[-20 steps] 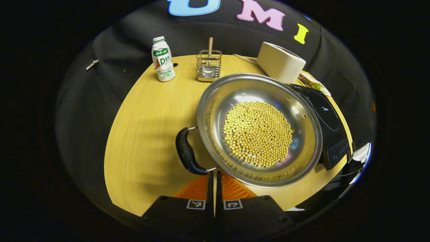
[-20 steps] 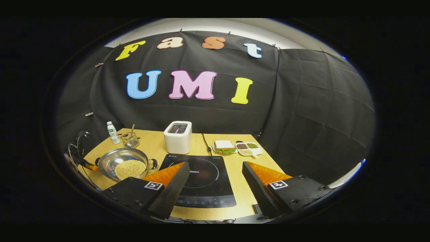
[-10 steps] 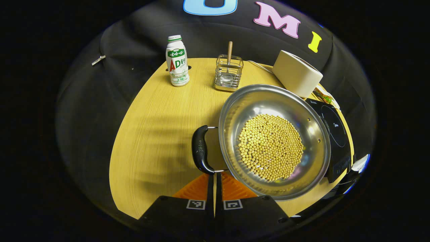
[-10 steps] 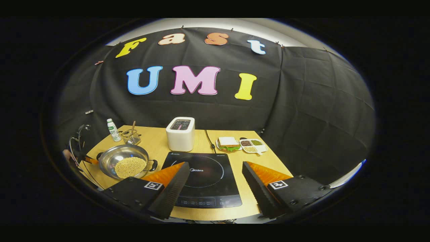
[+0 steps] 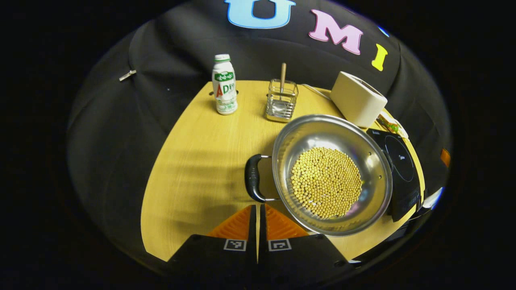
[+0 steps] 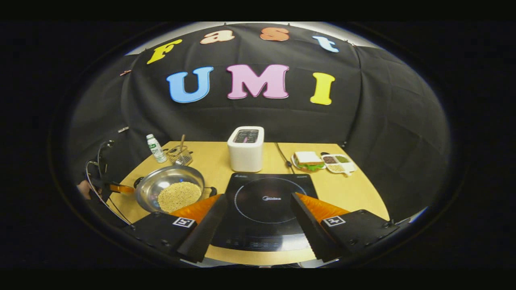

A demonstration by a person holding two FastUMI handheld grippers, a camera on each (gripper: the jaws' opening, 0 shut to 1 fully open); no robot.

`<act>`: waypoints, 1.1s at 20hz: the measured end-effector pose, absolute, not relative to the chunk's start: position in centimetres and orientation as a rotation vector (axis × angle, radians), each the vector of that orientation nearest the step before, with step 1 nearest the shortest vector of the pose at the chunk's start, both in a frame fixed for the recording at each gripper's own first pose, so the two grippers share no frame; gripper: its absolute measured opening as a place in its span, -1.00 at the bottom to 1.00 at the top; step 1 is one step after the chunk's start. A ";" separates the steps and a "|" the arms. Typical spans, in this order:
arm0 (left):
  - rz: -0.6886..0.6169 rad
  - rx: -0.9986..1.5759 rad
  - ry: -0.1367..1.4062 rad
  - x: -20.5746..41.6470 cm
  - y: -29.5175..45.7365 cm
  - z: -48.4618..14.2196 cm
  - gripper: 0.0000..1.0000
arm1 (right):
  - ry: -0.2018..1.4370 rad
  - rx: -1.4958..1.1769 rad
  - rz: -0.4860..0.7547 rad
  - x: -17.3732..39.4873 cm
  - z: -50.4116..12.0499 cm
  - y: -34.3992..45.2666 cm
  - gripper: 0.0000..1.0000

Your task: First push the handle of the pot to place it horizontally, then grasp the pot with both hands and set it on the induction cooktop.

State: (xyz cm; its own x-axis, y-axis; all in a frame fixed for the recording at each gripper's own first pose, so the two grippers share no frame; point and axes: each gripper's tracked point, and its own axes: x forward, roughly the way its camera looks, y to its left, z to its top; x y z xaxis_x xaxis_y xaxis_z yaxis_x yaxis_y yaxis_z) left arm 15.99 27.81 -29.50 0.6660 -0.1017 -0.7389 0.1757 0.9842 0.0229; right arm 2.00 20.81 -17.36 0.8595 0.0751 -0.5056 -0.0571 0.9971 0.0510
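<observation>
In the left gripper view the left gripper (image 5: pixel 258 209) has its fingers pressed together, just at 6 o'clock of the black pot handle (image 5: pixel 252 183); the steel pot (image 5: pixel 306 133) of soybeans (image 5: pixel 326 181) sits on the wooden table (image 5: pixel 193 161), the induction cooktop (image 5: pixel 397 161) at its 3 o'clock; in the right gripper view the right gripper (image 6: pixel 258 209) hangs over the cooktop, fingers spread wide.

"midea" on induction cooktop (image 6: pixel 264 201); "ad" on bottle (image 5: pixel 224 85).
</observation>
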 end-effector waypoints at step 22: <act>-0.211 -0.112 0.672 21.1 26.5 -27.9 0.91 | 0.889 0.171 0.317 9.4 -30.6 34.1 0.99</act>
State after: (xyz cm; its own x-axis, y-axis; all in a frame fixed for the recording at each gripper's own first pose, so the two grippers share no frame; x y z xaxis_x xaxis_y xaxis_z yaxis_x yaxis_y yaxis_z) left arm 21.15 26.49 -27.86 0.7623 -0.2291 -0.6053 0.1571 0.9728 -0.1704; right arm 9.37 34.08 -30.62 0.5879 0.3406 -0.7338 -0.1999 0.9401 0.2761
